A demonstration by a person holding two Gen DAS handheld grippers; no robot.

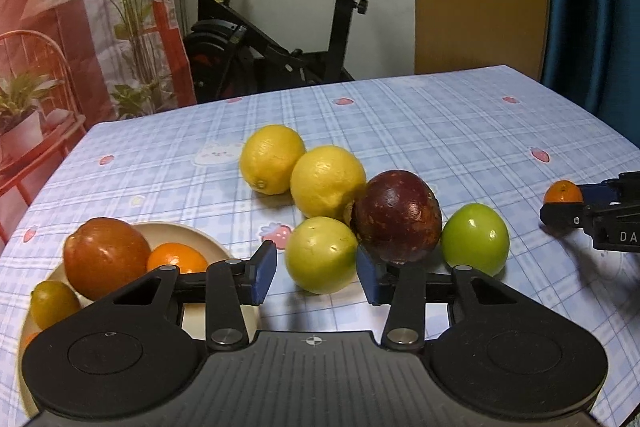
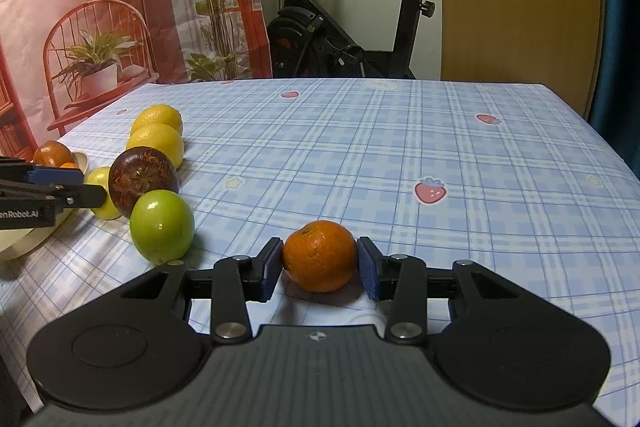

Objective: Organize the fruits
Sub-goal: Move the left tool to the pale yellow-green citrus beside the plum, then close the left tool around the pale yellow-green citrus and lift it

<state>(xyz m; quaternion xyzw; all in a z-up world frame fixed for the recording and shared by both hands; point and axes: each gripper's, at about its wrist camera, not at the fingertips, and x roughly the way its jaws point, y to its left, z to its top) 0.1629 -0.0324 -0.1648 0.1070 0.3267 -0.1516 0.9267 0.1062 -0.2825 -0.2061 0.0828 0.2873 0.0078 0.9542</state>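
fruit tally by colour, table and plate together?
Yellow lemons: 2
Green or yellow-green round fruit: 2
Dark purple fruit: 1
Red-brown fruit on the plate: 1
Orange citrus: 2, one on the plate, one in the right claw
Small olive-yellow fruit on the plate: 1
Total: 9

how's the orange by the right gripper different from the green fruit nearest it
The orange is orange with a dimpled, matte skin; the green fruit is green, smooth and shiny. The orange sits between the right gripper jaws, which are shut on it; the green fruit lies free, next to the dark purple fruit. The orange stands apart from the other fruit; the green fruit is part of the cluster. Both are roundish and rest on the checked tablecloth.
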